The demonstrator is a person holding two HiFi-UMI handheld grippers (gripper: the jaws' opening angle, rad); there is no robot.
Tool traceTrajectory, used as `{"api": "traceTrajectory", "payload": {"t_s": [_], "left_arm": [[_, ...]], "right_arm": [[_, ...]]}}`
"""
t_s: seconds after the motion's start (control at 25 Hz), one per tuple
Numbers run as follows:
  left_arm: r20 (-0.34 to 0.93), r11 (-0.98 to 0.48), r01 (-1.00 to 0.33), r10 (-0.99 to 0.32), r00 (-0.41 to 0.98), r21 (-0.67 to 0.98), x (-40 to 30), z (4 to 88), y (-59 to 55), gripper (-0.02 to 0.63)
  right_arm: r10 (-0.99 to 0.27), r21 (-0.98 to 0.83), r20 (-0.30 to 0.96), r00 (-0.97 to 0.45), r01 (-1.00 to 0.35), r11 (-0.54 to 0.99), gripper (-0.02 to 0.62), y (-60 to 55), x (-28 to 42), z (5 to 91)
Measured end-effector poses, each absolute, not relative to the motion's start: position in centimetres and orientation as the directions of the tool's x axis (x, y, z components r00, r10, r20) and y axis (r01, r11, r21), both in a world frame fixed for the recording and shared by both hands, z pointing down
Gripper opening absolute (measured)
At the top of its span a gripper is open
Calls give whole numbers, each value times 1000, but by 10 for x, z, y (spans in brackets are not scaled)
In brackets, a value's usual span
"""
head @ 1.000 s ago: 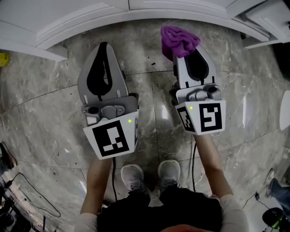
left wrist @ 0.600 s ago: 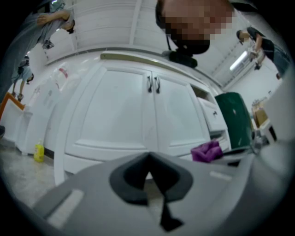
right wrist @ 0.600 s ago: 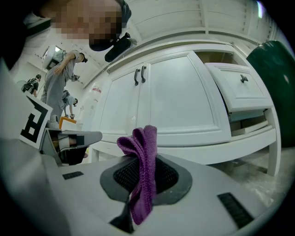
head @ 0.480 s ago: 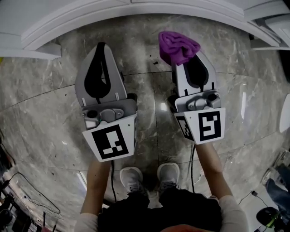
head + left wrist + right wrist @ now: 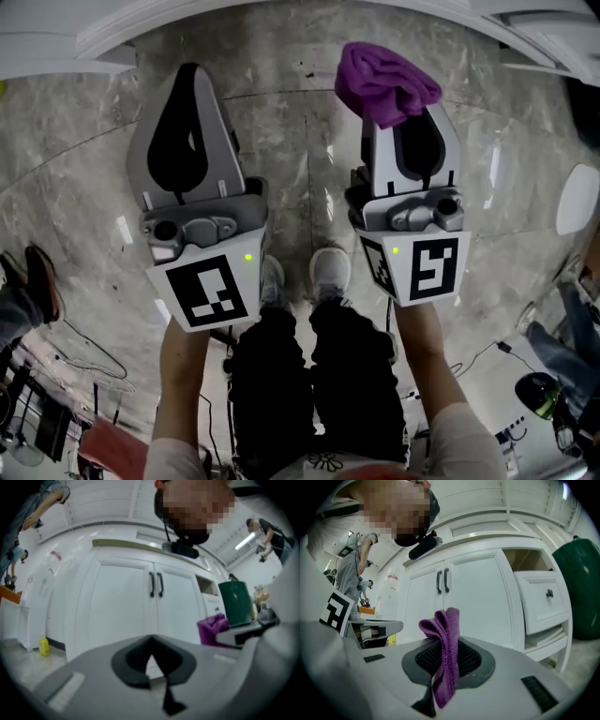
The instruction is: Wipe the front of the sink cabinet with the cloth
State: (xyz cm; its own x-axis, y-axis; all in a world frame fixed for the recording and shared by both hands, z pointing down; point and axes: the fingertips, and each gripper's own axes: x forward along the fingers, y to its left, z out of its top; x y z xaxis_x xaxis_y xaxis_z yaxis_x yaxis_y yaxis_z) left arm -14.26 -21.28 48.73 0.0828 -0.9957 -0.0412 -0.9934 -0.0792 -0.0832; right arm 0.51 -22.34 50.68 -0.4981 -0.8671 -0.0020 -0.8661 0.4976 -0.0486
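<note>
Cloth clamped in right gripper, bunched end pointing toward cabinet.

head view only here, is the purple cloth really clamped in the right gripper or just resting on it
Observer: Clamped. The right gripper view shows the purple cloth pinched between the right gripper's shut jaws.
Operator: what's it facing
Observer: The sink cabinet's double doors, both closed, with dark handles side by side.
Operator: anything open
Observer: A drawer, to the doors' right in that view, stands pulled out.
</note>
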Motion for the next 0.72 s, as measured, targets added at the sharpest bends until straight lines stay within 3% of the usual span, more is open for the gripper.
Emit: {"api": "traceTrajectory", "payload": {"t_s": [0.16, 0.52, 0.72], "left_arm": [[4, -43, -997, -999, 43, -61, -149, 384, -177, 5], [-69, -62, -998, -996, 62, -6, -128, 46, -120, 5], [-107, -79, -990, -990, 92, -114, -135, -101, -103, 6]], "right_arm": [[-878, -82, 53, -476, -878, 471, 56, -186, 8, 401], [-877, -79, 64, -476, -879, 471, 56, -125, 2, 82], [-876, -141, 46, -480, -871, 470, 55, -117, -12, -62]]}}
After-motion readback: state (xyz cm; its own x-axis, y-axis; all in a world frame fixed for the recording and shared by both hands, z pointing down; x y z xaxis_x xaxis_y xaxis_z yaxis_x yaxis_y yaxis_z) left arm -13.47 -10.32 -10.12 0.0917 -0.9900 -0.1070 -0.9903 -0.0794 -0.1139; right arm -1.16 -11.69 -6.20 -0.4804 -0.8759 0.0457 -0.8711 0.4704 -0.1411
